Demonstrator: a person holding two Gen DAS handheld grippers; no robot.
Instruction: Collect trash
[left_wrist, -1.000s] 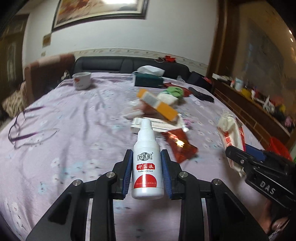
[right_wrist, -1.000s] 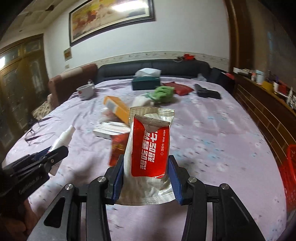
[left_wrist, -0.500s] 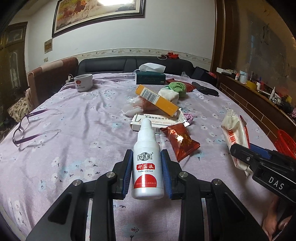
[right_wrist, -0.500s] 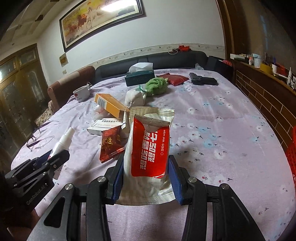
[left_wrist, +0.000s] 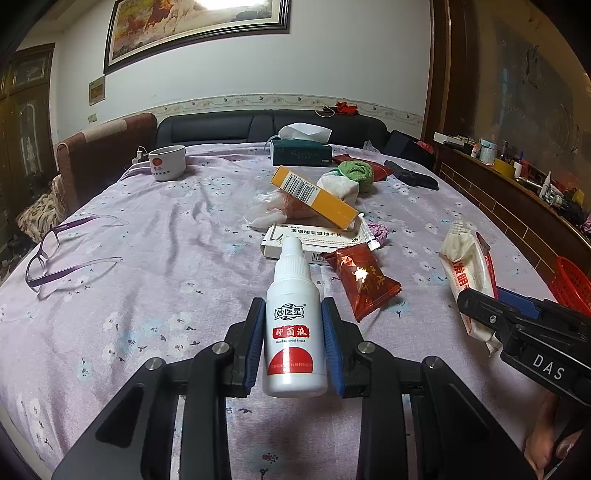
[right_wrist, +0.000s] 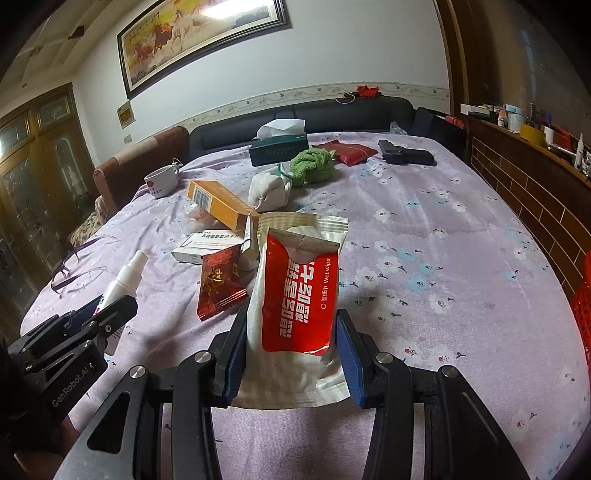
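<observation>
Your left gripper (left_wrist: 294, 345) is clamping the white bottle (left_wrist: 294, 325); your right gripper (right_wrist: 291, 354) is squeezing the wet-wipe pack (right_wrist: 299, 295), which is hiding the medicine box (right_wrist: 212, 245) partly.

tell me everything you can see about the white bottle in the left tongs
The white bottle is small, of smooth plastic as it looks, with a narrow white cap on its neck. Its label bears a grey logo, red Chinese characters and a red half-disc at the base. It stands upright, lifted above the purple flowered sheet, clamped at its body between the blue pads of the left tongs. Nothing else touches it.
</observation>
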